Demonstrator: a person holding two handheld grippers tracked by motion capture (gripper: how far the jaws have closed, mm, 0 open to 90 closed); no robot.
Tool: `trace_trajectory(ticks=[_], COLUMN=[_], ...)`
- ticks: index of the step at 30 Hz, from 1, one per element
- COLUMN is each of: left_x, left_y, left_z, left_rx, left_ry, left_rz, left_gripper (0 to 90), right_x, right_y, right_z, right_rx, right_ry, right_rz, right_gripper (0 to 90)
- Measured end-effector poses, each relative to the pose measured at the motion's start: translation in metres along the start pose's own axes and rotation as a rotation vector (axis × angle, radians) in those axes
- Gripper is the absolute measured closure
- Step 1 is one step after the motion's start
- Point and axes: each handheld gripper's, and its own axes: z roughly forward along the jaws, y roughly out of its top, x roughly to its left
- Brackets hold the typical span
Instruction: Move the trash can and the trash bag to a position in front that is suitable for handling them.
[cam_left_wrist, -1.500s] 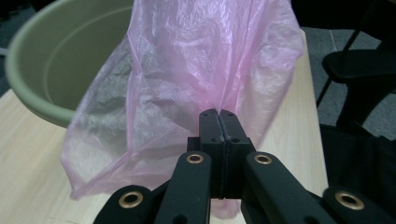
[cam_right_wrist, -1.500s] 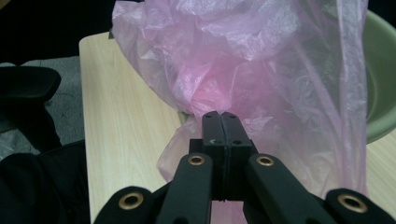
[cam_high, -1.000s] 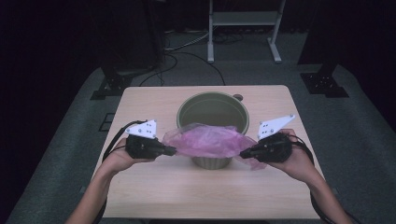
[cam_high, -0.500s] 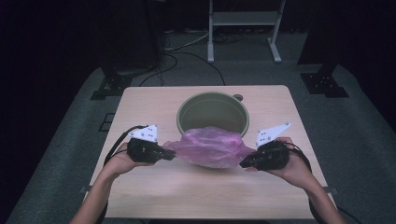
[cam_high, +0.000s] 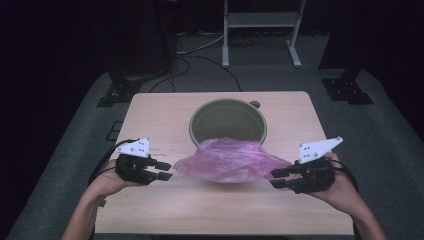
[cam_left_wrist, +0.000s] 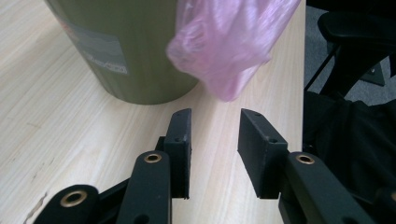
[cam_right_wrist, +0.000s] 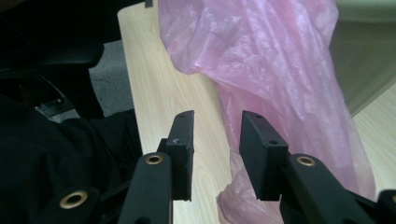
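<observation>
The pink bag (cam_high: 227, 161) is lying draped over the green bucket's (cam_high: 227, 121) near rim; the left gripper (cam_high: 164, 170) and the right gripper (cam_high: 279, 179), jaws just opening, are standing spread beside it, gripping nothing.

A light wooden table (cam_high: 165, 215) stands on grey carpet (cam_high: 380, 125). Beyond the table, black cables (cam_high: 200, 60) trail past a white metal stand (cam_high: 260, 30).

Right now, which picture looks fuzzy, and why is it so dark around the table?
In the left gripper view the pink bag is smeared soft, while the fingers stay sharp. In the high view light falls on the table; the floor beyond sinks into black.
</observation>
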Motion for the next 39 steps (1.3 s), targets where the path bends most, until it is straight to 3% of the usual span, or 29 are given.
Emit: trace_trajectory(ticks=[13, 25, 39], left_x=[-0.006, -0.006, -0.01], left_y=[0.015, 0.031, 0.037], left_z=[-0.011, -0.008, -0.017], left_rx=[-0.007, -0.011, 0.003], left_ry=[0.002, -0.007, -0.015], left_rz=[0.02, 0.036, 0.036], left_gripper=[59.0, 54.1, 49.8], right_x=[0.009, 0.009, 0.017], right_y=[0.003, 0.011, 0.017], right_z=[-0.007, 0.005, -0.011], right_rx=[-0.022, -0.009, -0.018], right_ry=[-0.017, -0.001, -0.017], right_rz=[-0.019, -0.039, -0.052], right_gripper=[61.5, 59.7, 57.8])
